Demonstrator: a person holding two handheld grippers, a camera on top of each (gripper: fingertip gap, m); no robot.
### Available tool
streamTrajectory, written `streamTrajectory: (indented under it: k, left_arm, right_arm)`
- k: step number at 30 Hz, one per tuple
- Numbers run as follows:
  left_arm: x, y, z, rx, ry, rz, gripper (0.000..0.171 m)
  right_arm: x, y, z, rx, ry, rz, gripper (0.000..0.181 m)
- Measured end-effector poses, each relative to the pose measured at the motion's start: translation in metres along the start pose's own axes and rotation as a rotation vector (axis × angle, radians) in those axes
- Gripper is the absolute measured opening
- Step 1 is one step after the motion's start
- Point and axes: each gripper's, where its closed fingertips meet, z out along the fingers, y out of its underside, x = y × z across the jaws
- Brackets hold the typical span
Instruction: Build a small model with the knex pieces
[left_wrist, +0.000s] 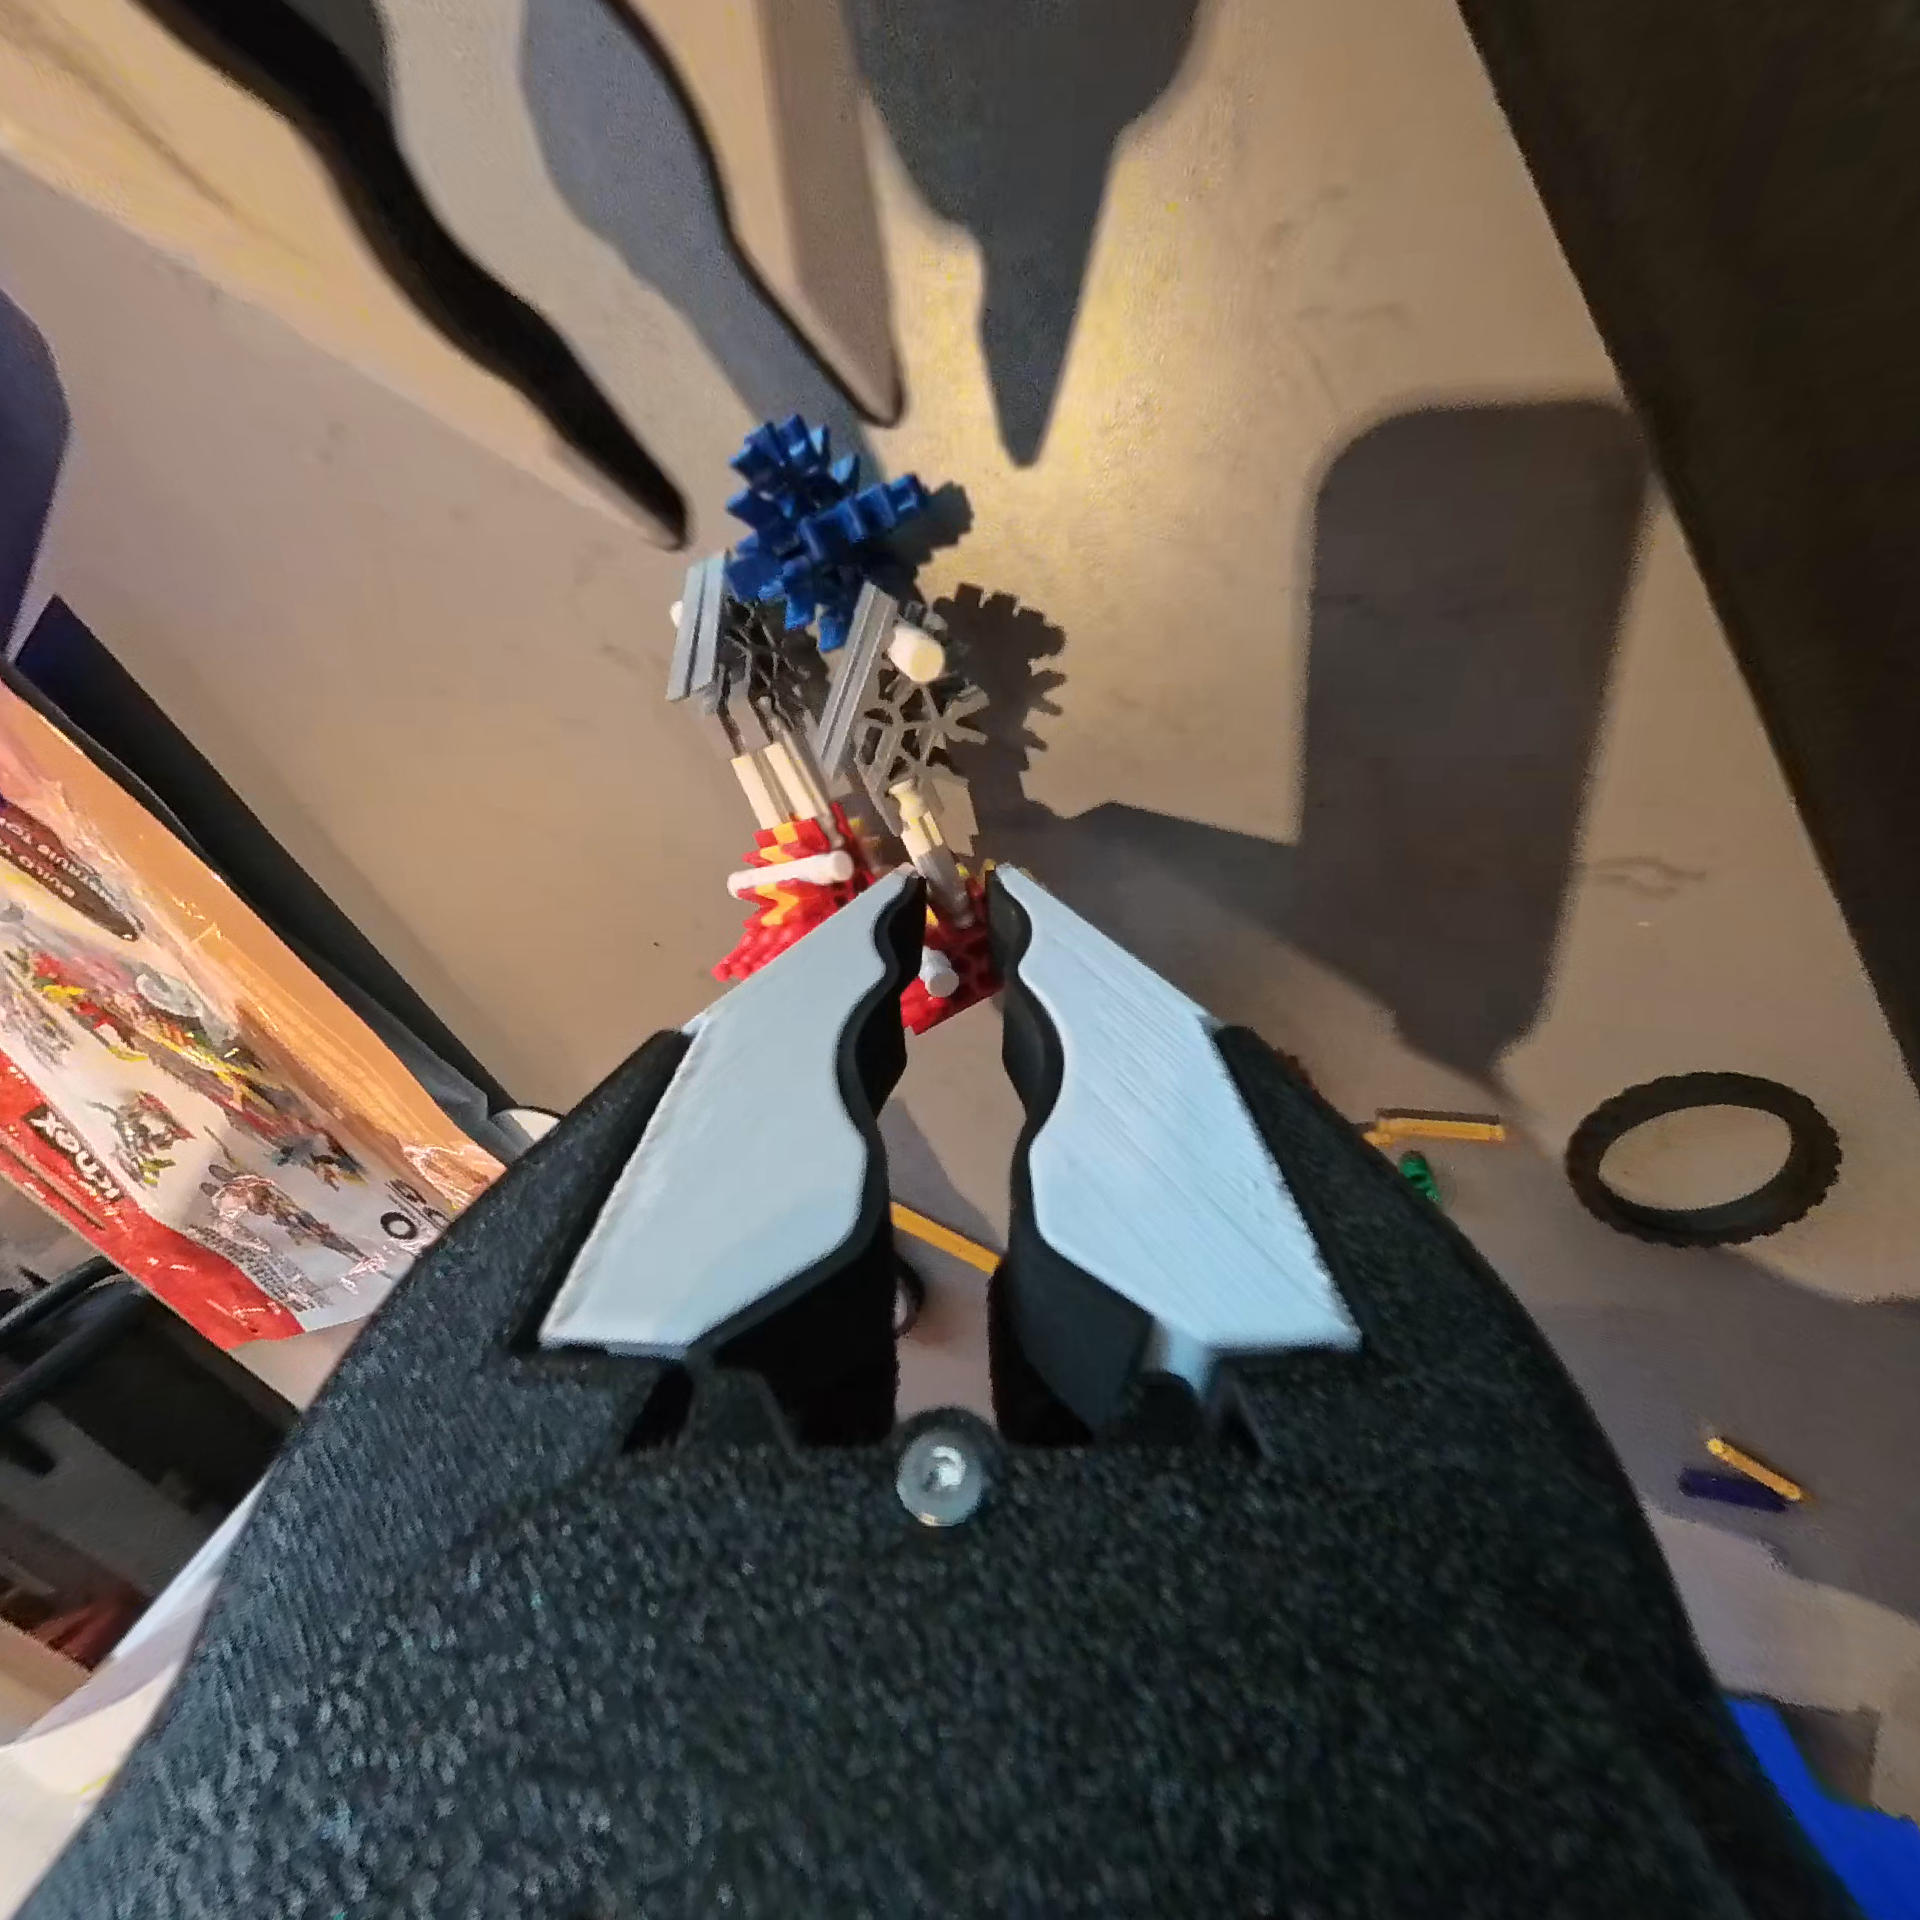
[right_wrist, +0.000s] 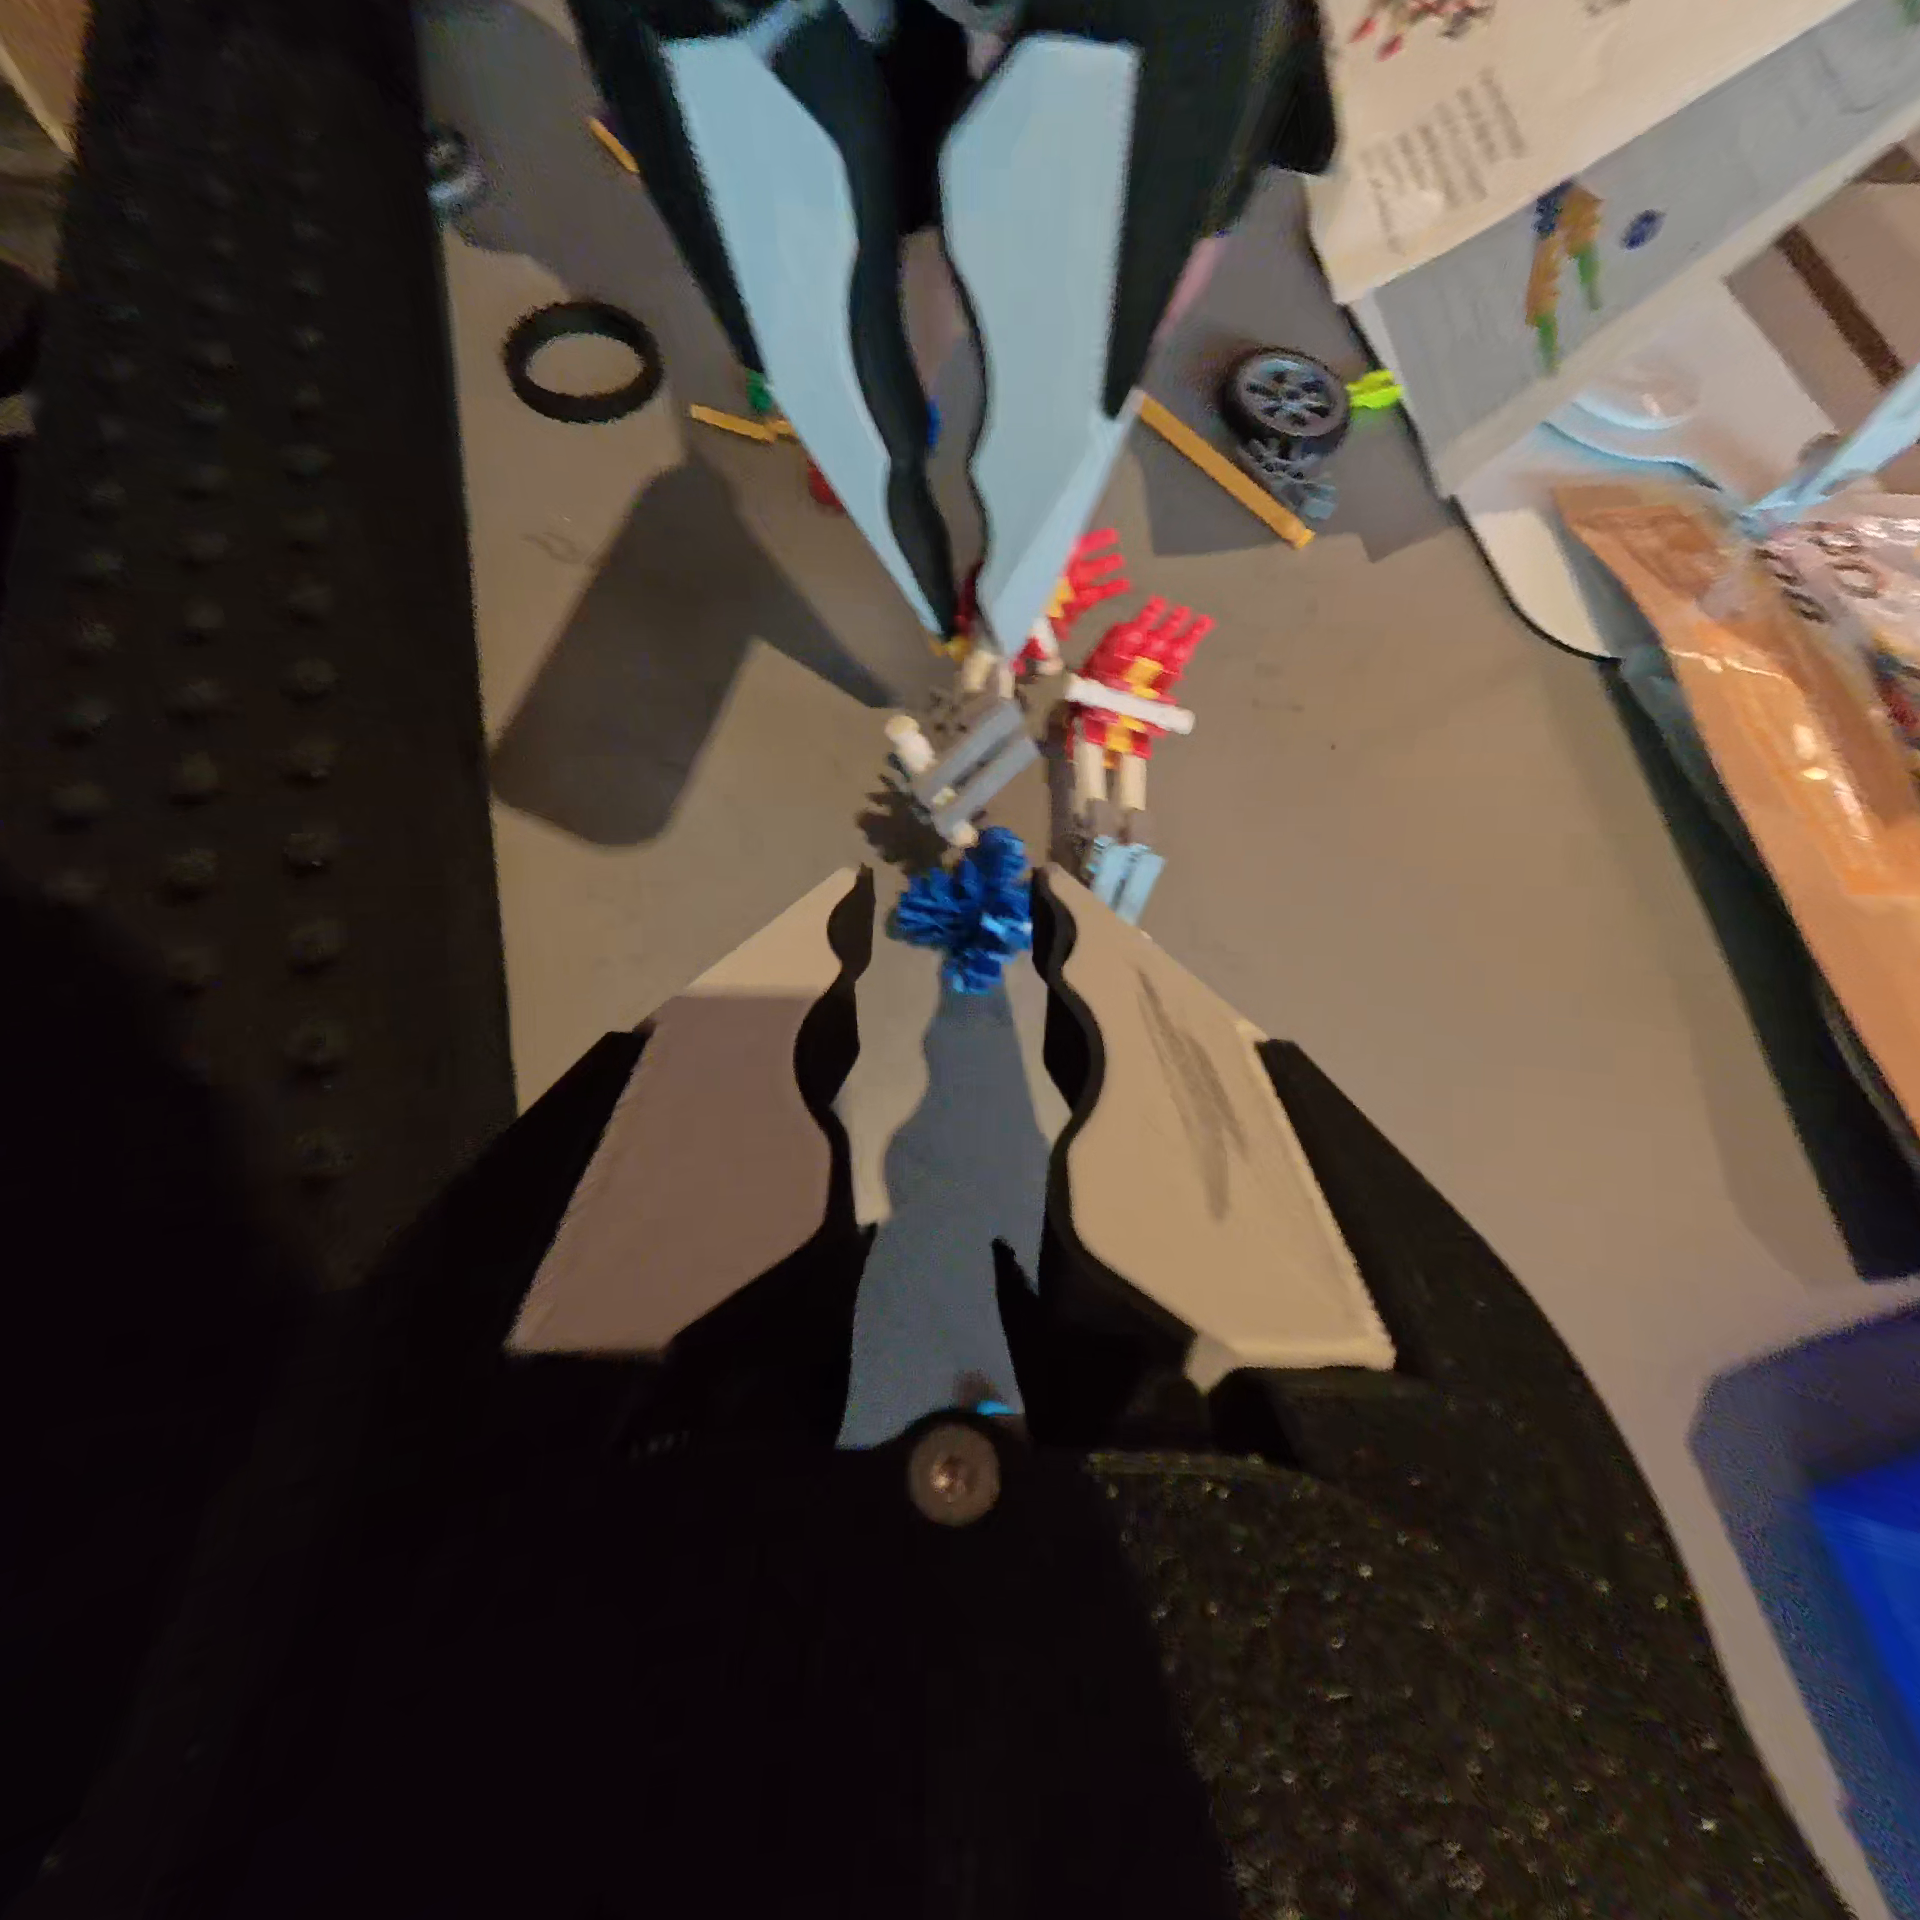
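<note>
A small model of construction-toy parts is held just above the table. It has blue connectors at one end, grey connectors and white rods in the middle, and red and yellow connectors at the other end. My left gripper is shut on the red end and also shows at the top of the right wrist view. My right gripper is open, with its tips on either side of the blue connectors. I cannot tell whether they touch.
A black tyre ring, a wheel with a hub and loose yellow rods lie on the grey table. A printed box, a booklet, a plastic bag and a blue bin stand along one side. A black studded surface lies opposite. Spacing between my two grippers at the tips: around 7 centimeters.
</note>
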Motion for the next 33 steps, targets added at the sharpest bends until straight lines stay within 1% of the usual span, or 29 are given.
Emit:
streamTrajectory:
  k: [3, 7, 9, 13, 14, 15, 19, 22, 25, 28, 30, 32, 33]
  left_arm:
    - [0.005, -0.006, 0.001, 0.033, -0.017, -0.015, 0.011]
    - [0.008, -0.005, 0.007, 0.016, -0.076, -0.03, 0.011]
    - [0.01, -0.007, 0.009, 0.043, -0.097, -0.057, 0.011]
    - [0.009, -0.011, 0.013, 0.07, -0.188, -0.09, 0.011]
    - [0.009, -0.01, 0.012, 0.074, -0.203, -0.105, 0.013]
    - [0.01, -0.01, 0.01, 0.085, -0.208, -0.121, 0.02]
    - [0.01, -0.011, -0.001, 0.155, -0.208, -0.19, 0.028]
    - [0.004, -0.014, -0.004, 0.185, -0.219, -0.202, 0.029]
    - [0.001, -0.019, 0.0, 0.209, -0.189, -0.221, 0.03]
    - [0.002, -0.016, 0.012, 0.165, -0.168, -0.223, 0.025]
    - [0.006, -0.02, 0.016, 0.173, -0.183, -0.242, 0.014]
    - [0.008, -0.023, 0.018, 0.176, -0.243, -0.27, 0.005]
    - [0.007, -0.022, 0.019, 0.16, -0.296, -0.282, 0.005]
  right_arm:
    - [0.007, 0.006, -0.002, -0.047, 0.013, -0.045, 0.033]
    - [0.003, 0.022, 0.015, -0.152, -0.007, -0.127, 0.032]
    - [0.001, 0.029, 0.021, -0.181, -0.009, -0.142, 0.029]
    - [0.0, 0.028, 0.025, -0.152, -0.003, -0.134, 0.024]
    - [0.0, 0.029, 0.026, -0.151, -0.004, -0.127, 0.024]
    - [0.0, 0.03, 0.027, -0.149, -0.002, -0.124, 0.023]
    - [0.0, 0.033, 0.028, -0.148, 0.005, -0.121, 0.019]
    - [0.0, 0.034, 0.028, -0.139, 0.007, -0.111, 0.018]
    - [0.001, 0.034, 0.027, -0.129, 0.013, -0.096, 0.017]
    - [0.003, 0.034, 0.027, -0.12, 0.027, -0.08, 0.017]
    - [0.004, 0.035, 0.027, -0.116, 0.029, -0.073, 0.015]
    - [0.006, 0.036, 0.027, -0.12, 0.039, -0.071, 0.013]
    - [0.007, 0.035, 0.027, -0.119, 0.039, -0.067, 0.013]
